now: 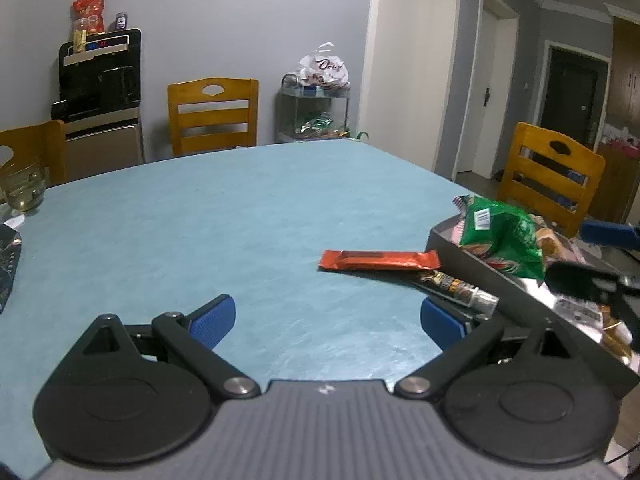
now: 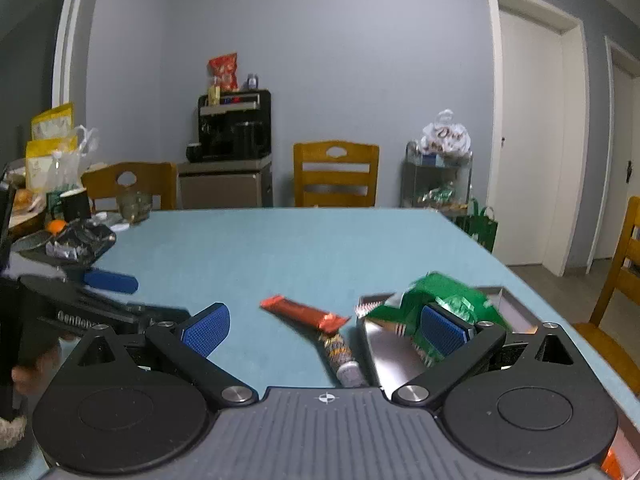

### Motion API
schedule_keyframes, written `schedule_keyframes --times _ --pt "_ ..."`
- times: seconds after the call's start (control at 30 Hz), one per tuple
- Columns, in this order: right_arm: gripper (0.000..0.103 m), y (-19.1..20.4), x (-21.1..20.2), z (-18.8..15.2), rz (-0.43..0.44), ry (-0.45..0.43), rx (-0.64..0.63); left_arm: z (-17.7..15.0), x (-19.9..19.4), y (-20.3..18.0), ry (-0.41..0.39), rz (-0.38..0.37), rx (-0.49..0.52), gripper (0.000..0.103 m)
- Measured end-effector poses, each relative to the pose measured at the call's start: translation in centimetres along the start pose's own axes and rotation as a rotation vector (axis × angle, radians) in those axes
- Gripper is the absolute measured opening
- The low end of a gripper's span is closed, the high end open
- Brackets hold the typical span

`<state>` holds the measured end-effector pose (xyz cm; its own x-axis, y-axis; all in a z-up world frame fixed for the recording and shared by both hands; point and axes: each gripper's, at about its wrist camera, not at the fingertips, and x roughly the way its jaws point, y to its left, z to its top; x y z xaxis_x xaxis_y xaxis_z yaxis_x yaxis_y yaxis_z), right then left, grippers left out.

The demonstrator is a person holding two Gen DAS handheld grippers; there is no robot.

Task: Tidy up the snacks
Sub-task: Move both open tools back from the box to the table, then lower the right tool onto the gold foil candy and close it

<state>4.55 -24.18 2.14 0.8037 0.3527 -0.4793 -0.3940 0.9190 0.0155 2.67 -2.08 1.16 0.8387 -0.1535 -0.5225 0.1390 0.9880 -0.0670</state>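
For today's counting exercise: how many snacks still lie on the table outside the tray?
2: the orange bar mid-table, the dark wrapper beside the tray. Others may be hidden.

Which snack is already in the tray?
The green bag lies in the tray. The red bar and the dark bar lie on the table beside it.

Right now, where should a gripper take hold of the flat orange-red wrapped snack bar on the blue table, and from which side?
Grip the orange-red bar at its middle, across its narrow width, from above. It lies flat, and its right end overlaps the dark patterned bar.
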Motion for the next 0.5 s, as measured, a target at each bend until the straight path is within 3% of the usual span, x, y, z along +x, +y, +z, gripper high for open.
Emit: schedule_keyframes --times 0.5 --pt "0.103 1.8 1.9 -3.0 0.091 0.198 -0.023 -0.8 2.0 -1.1 0.058 0.017 0.021 0.100"
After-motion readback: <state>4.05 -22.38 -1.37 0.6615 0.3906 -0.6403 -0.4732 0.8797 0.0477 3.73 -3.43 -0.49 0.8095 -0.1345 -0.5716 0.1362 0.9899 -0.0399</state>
